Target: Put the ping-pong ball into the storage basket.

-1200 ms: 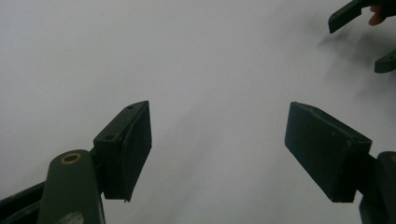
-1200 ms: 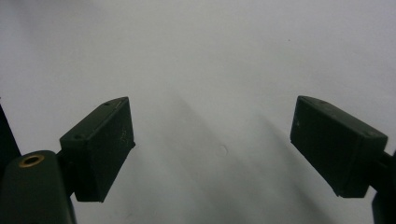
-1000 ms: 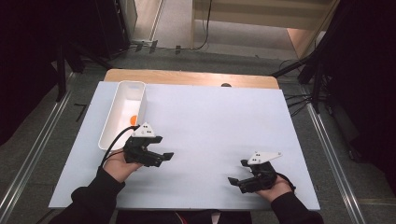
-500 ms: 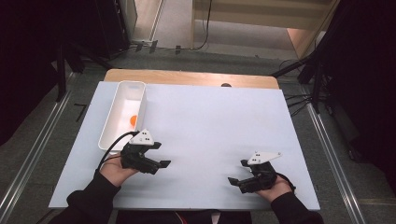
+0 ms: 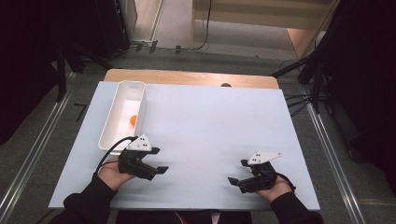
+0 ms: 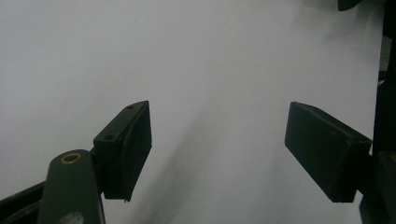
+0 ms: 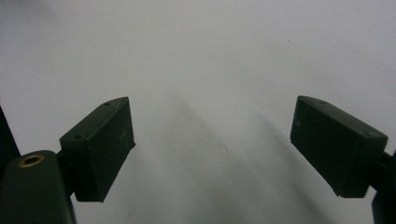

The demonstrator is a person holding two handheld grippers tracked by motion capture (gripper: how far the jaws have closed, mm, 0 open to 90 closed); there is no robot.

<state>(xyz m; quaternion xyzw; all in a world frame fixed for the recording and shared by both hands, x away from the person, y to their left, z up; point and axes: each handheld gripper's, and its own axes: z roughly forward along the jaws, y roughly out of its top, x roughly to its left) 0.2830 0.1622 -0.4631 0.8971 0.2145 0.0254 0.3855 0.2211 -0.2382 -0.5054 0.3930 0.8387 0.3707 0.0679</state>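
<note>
A small orange ball lies inside a long white tray at the left of the white table top. My left gripper rests low near the front left, just below the tray's near end, jaws pointing right. Its jaws stand open with bare table between them, as the left gripper view shows. My right gripper sits near the front right, jaws pointing left toward the other hand. It is open too, with nothing between its pads.
A wooden table edge runs behind the white sheet, with a dark round hole at its rim. Dark stands and cables flank both sides on the grey floor. White surface stretches between the two hands.
My left hand has drawn back toward the front edge and slightly left, away from the tray's end. The right hand has stayed put.
</note>
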